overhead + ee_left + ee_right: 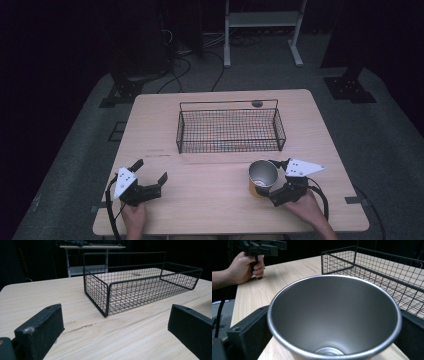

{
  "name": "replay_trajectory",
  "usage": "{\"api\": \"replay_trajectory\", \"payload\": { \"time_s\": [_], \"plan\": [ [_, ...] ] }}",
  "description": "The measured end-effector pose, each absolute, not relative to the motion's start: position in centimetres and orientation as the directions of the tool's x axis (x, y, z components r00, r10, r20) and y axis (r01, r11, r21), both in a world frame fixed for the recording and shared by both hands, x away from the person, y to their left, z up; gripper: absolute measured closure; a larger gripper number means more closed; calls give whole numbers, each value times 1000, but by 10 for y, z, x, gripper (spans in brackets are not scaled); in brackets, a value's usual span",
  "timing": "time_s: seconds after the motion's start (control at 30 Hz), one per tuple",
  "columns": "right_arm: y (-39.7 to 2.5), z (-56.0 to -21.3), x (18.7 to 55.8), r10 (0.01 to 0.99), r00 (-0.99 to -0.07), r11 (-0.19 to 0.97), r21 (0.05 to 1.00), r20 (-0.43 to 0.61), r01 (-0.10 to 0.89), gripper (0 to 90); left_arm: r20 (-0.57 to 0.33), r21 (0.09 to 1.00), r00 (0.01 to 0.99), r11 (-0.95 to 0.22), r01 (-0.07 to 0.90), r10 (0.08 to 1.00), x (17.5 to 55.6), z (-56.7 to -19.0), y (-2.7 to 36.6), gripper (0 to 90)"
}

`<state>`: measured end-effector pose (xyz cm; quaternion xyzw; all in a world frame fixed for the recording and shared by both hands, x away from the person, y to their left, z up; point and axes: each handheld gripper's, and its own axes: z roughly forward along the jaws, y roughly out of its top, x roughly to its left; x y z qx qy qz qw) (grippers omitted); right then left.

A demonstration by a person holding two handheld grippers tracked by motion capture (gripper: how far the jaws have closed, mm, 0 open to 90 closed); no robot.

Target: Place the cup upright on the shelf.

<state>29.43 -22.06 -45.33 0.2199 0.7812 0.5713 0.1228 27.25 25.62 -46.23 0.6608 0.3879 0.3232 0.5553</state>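
A steel cup (262, 175) with a tan outer wall stands upright at the front right of the wooden table (210, 200). My right gripper (267, 178) is shut on the cup, one black jaw pressed to each side. In the right gripper view the cup's hollow inside (334, 315) sits between those jaws. My left gripper (150, 171) rests at the front left, open and holding nothing; the wood shows between its jaws (116, 315). An empty black wire basket (230, 142) stands mid-table beyond both grippers, near in the left gripper view (100, 292).
The basket (387, 267) lies just right of the cup in the right gripper view, where the person's other hand (244, 267) holds the left gripper (262, 246). A white frame (262, 20), cables and black stands occupy the floor behind the table.
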Motion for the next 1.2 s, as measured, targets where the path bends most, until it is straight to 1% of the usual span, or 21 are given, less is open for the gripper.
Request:
{"api": "replay_trajectory", "payload": {
  "time_s": [0.27,0.33,0.37,0.43,0.5,0.9,1.17,1.2],
  "plan": [
    [-218,-455,298,493,-867,254,942,70,220,0,-3,985,489,-82,154,872,273,-462,256,0],
    [-218,-455,298,490,-868,252,942,72,221,17,-3,985,490,-82,154,872,273,-462,256,0],
    [-218,-455,298,481,-874,253,944,68,212,54,-4,985,490,-82,154,872,273,-462,256,0],
    [-218,-454,298,484,-873,256,944,61,208,59,-4,985,490,-82,153,872,273,-462,256,0],
    [-218,-454,298,477,-877,258,944,60,205,115,-3,985,490,-83,153,872,273,-462,256,0],
    [-216,-450,298,487,-873,284,937,40,202,119,-2,985,489,-83,153,872,273,-462,256,0],
    [-218,-440,301,479,-876,258,944,61,206,120,-4,985,490,-81,152,872,272,-462,256,0],
    [-219,-438,302,477,-876,259,941,72,219,120,-3,985,491,-83,153,871,273,-462,256,0]
  ]
}}
